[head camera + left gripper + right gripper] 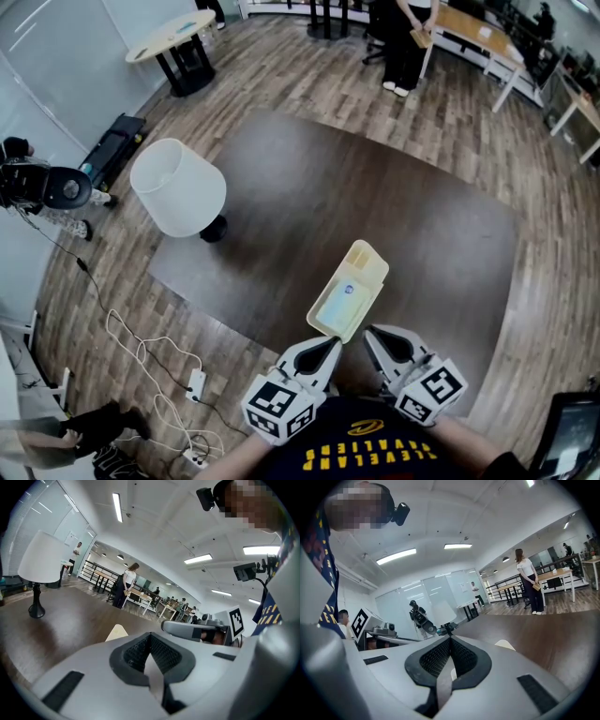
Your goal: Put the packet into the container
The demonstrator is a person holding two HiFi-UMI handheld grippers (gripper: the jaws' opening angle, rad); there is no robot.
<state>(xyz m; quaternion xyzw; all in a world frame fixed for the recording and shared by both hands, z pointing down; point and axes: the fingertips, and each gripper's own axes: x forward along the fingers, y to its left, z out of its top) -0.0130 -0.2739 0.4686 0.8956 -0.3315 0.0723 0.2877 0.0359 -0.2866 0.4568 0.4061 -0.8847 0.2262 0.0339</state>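
The pale yellow rectangular plastic container (367,255) rests on the dark brown bench (309,187). The light blue packet (343,298) lies inside its near end. The left tongs (330,345) and right tongs (369,332) are both closed on nothing, just near of the container.

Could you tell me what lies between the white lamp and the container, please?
In the head view, only bare dark table lies between the lamp and the container.
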